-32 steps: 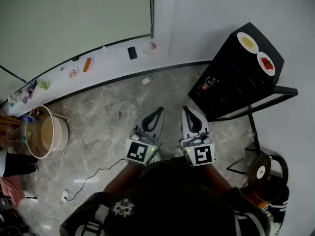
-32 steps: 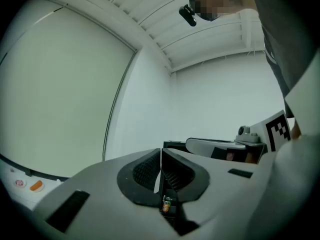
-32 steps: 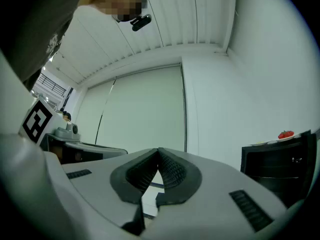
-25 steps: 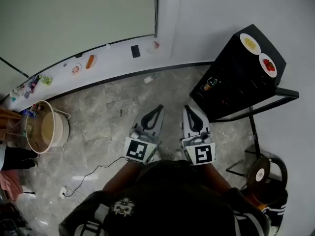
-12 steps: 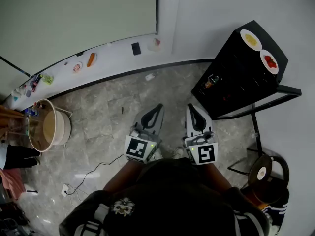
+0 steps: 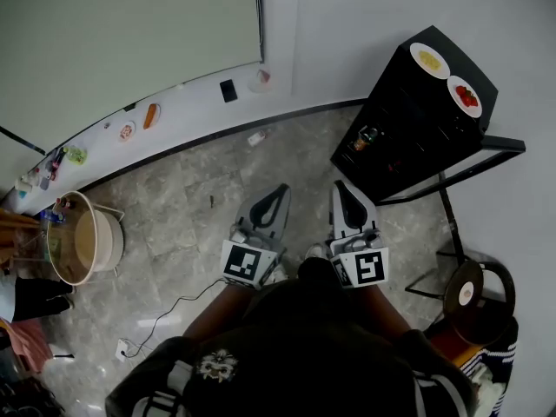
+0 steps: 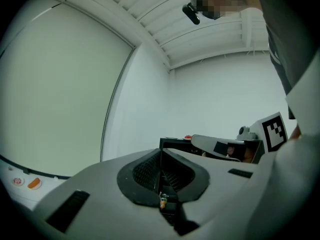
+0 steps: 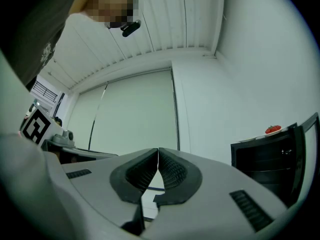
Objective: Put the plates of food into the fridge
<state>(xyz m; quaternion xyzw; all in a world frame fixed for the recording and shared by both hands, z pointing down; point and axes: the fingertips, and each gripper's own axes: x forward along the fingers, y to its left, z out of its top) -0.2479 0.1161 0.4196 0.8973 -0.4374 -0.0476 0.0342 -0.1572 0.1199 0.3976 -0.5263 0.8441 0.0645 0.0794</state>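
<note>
A black fridge (image 6: pixel 408 124) stands at the right against the white wall, its glass door (image 6: pixel 460 174) swung open. On its top sit two white plates: one with yellow food (image 6: pixel 430 60) and one with red food (image 6: pixel 465 95). The red food plate (image 8: pixel 273 130) also shows in the right gripper view, on the fridge (image 8: pixel 270 161). My left gripper (image 6: pixel 280 189) and right gripper (image 6: pixel 340 186) are held side by side in front of me, both shut and empty, well short of the fridge. In the left gripper view my left gripper (image 7: pixel 161 151) points towards the fridge top (image 7: pixel 175 143).
A round cream tub on a stand (image 6: pixel 82 237) is at the left. A white ledge (image 6: pixel 174 115) along the wall carries small items, among them an orange one (image 6: pixel 150 115) and a black one (image 6: pixel 228 90). A cable (image 6: pixel 165 311) trails on the marble floor. A dark stool (image 6: pixel 473 294) stands at lower right.
The view has shifted slightly, so the fridge and ledge sit a little differently in frame. The right gripper has edged a little to the right. Both grippers stay shut.
</note>
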